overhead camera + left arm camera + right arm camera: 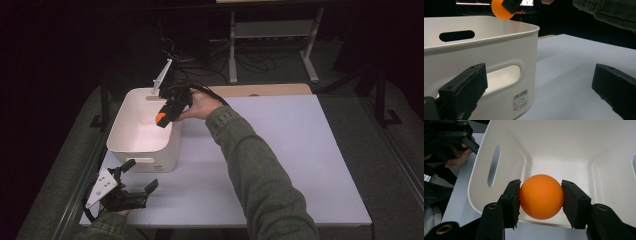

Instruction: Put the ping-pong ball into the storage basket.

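Black fingers of the right gripper (540,200) clamp an orange ball (541,196) over the white bin (506,152). From above, that ball (161,118) hangs over the bin's rim (145,150) on the table (300,165). Left gripper (544,92) fingers stand wide, empty, beside the bin (499,50).

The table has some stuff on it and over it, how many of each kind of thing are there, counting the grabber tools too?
Orange ball: 1
White bin: 1
Grippers: 2, the left gripper and the right gripper
Total: 4
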`<action>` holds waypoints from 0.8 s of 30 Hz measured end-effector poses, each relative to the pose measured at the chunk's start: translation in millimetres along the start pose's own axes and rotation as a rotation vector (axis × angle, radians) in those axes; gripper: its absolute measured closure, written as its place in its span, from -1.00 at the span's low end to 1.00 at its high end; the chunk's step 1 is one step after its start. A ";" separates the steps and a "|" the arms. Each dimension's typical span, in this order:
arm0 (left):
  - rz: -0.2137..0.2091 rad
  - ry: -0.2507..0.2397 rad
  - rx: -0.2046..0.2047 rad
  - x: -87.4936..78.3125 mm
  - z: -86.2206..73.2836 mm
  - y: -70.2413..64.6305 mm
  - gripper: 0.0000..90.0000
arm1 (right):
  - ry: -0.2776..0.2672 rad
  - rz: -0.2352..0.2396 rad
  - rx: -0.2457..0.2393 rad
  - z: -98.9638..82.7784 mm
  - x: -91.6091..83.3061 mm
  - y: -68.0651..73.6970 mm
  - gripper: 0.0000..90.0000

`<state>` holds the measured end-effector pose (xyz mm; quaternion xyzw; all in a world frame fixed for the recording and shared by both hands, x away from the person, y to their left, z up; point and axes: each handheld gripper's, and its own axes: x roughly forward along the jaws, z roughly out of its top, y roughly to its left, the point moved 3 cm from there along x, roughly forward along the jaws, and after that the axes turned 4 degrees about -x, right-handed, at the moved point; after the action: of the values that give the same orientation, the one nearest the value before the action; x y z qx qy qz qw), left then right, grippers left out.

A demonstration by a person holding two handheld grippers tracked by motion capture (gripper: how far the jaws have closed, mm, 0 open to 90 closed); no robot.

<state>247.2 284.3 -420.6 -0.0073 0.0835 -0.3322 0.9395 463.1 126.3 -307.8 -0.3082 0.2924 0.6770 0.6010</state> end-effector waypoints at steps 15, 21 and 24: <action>-0.002 0.002 0.000 0.3 -0.2 -0.3 -1.00 | -0.012 0.019 0.035 -0.5 8.9 -5.3 -0.05; -0.002 0.003 0.001 0.4 -0.2 -0.4 -1.00 | -0.033 -0.004 0.070 -4.6 -3.6 -6.8 -0.45; -0.004 0.004 0.001 0.2 -0.1 -0.6 -1.00 | -0.048 -0.031 0.082 -8.2 -11.2 -7.2 -0.61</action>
<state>247.0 283.7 -420.7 -0.0062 0.0850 -0.3342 0.9386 471.8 113.7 -304.6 -0.2714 0.3004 0.6623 0.6304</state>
